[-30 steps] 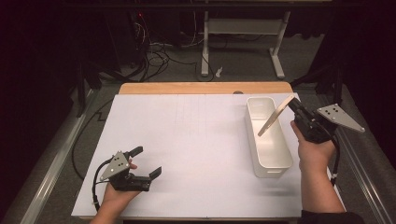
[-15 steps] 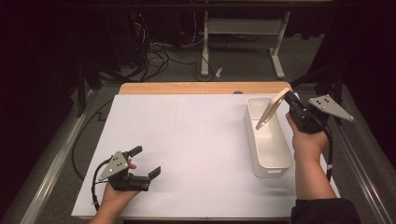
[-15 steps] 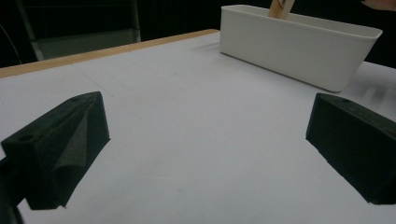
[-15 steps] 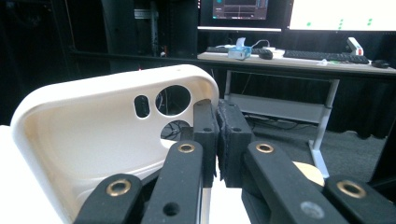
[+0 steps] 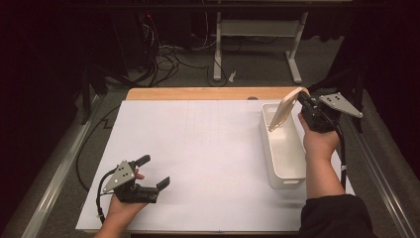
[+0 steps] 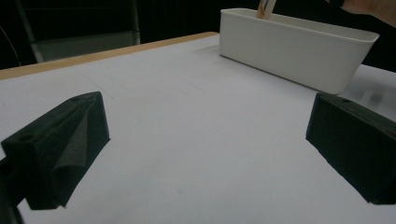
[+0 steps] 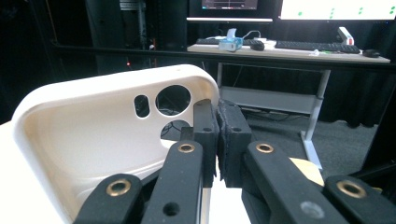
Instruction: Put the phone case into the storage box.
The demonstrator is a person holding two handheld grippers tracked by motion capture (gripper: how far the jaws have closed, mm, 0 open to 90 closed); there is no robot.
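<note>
A cream phone case [image 5: 283, 113] with camera cutouts hangs tilted over the far end of a white plastic bin [image 5: 287, 184]. Its lower end dips inside the bin's rim. My right gripper [image 5: 302, 100] is shut on the case's upper edge. In the right gripper view the pads [image 7: 206, 125] pinch the rim of the phone case [image 7: 93, 121] beside the cutouts. My left gripper [image 5: 154, 171] rests open near the front left of the white mat [image 5: 198, 148], with nothing between its jaws. The left gripper view shows the left gripper [image 6: 201, 140], the bin [image 6: 299, 46] and the case's tip [image 6: 265, 7] far off.
The bin stands lengthwise along the mat's right side. A strip of wooden table edge [image 5: 198, 93] runs behind the mat. Past the table are cables [image 5: 163, 59] on the floor and the legs of a desk [image 5: 294, 64].
My right hand has carried the phone case away from the person, from over the bin's middle toward its far end. The left hand has stayed still.
</note>
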